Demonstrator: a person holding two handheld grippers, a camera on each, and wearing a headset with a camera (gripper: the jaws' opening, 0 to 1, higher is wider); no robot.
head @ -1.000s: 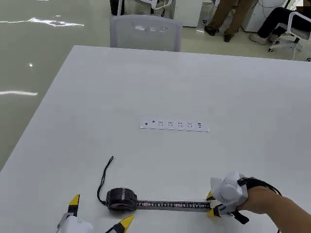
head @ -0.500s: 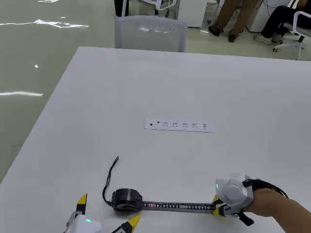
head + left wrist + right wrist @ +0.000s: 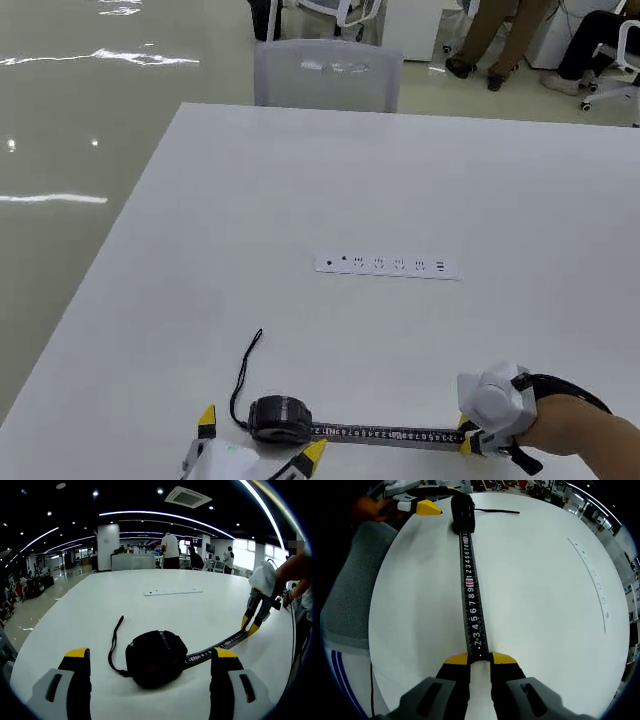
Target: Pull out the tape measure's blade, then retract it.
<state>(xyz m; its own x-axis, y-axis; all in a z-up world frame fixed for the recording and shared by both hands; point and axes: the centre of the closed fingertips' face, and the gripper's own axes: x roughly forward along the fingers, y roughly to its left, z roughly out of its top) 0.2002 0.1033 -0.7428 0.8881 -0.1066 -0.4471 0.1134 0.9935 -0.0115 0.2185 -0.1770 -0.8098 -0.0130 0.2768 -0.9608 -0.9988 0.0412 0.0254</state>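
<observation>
A black tape measure (image 3: 280,418) lies near the table's front edge, its wrist cord (image 3: 243,375) trailing away from me. Its blade (image 3: 390,435) is drawn out flat along the table to the right. My right gripper (image 3: 468,440) is shut on the blade's end; in the right gripper view the jaws (image 3: 479,657) pinch the numbered blade (image 3: 471,595), which runs up to the case (image 3: 462,510). My left gripper (image 3: 261,435) is open just in front of the case. In the left gripper view the case (image 3: 157,657) sits between the yellow fingertips (image 3: 77,655), untouched.
A white power strip (image 3: 387,265) lies flat in the middle of the white table (image 3: 420,170). A grey chair (image 3: 328,75) stands at the far edge, with seated people and office chairs beyond. The table's left edge drops to a shiny floor.
The head camera has shifted, so everything sits further right in the picture. My left gripper has edged closer around the case. The drawn-out blade looks the same length.
</observation>
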